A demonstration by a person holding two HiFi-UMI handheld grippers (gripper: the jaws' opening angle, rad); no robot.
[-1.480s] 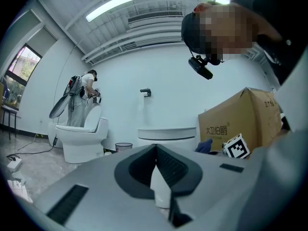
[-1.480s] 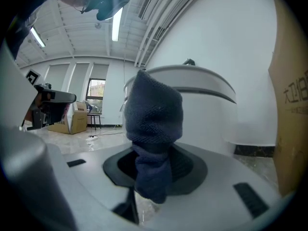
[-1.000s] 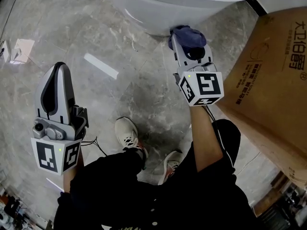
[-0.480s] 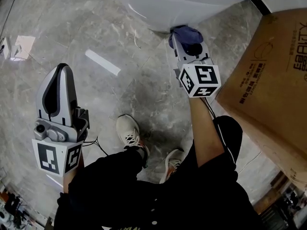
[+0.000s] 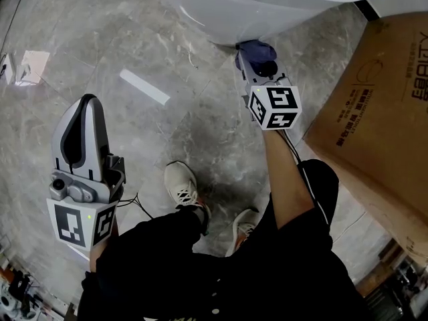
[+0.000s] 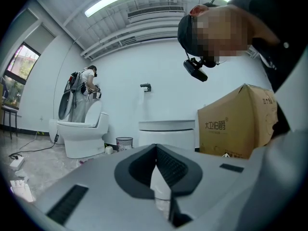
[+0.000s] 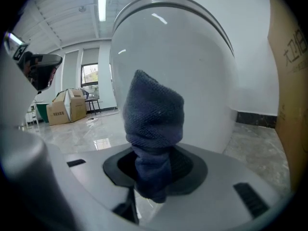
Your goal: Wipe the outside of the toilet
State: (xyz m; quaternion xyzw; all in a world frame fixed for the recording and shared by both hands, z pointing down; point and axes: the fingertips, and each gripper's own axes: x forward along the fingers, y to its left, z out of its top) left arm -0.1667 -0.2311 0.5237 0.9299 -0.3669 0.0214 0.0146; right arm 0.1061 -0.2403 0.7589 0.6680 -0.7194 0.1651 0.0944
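White glazed ceramic, one toilet (image 5: pixel 267 5) stands ahead of you, fixed. It is probably hard and slick, so press on it rather than grip it. One brown box (image 5: pixel 381 112) sits to its right. You hold two grippers. Your left gripper (image 5: pixel 81 112) is empty, jaws together, well away from the bowl. Your right gripper (image 7: pixel 154 174) clamps the one blue cloth (image 7: pixel 154 119), soft and bunched, which looks pressed to the toilet's lower wall.

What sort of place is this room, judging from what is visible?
Probably a workshop or storage hall, not a home bathroom: a toilet close by, a second toilet across the open stone floor, and a cardboard box.
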